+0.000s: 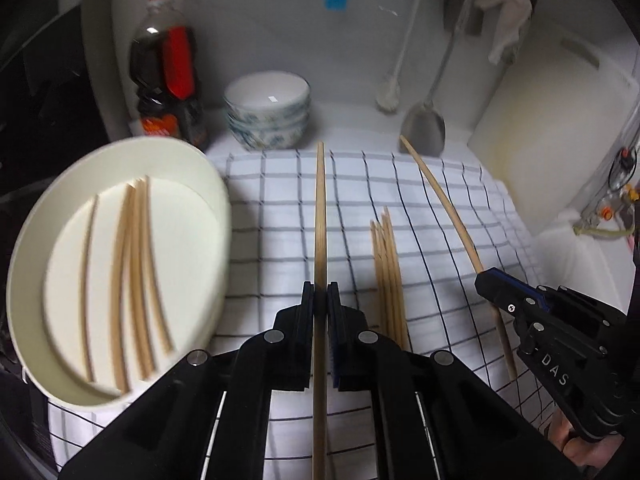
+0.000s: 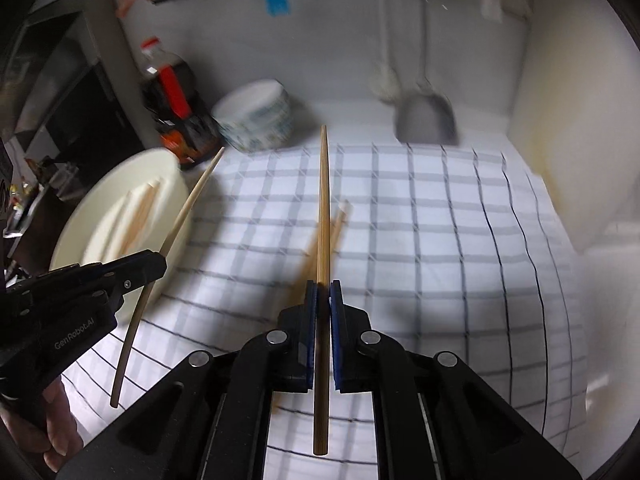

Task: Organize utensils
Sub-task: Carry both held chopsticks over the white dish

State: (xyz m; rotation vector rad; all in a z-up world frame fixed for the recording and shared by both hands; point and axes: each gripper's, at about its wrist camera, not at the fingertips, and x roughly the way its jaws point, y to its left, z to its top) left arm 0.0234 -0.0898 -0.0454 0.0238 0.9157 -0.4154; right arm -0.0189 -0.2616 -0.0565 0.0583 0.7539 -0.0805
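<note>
My left gripper (image 1: 320,300) is shut on a wooden chopstick (image 1: 320,216), held above the checked cloth (image 1: 440,208) and pointing away from me. My right gripper (image 2: 323,292) is shut on a second chopstick (image 2: 323,208). In the left wrist view the right gripper (image 1: 486,278) appears at the right with its chopstick (image 1: 440,196). In the right wrist view the left gripper (image 2: 158,260) appears at the left with its chopstick (image 2: 188,208). Several chopsticks (image 1: 388,276) lie on the cloth between the grippers. More chopsticks (image 1: 136,272) lie in the cream round tray (image 1: 208,184) at the left.
Stacked patterned bowls (image 1: 268,116) and a dark bottle with a red cap (image 1: 166,72) stand at the back. A metal spatula (image 1: 424,128) and a white brush (image 1: 390,92) hang by the wall. A cream board (image 1: 548,128) leans at the right. A hand (image 2: 56,424) holds the left gripper.
</note>
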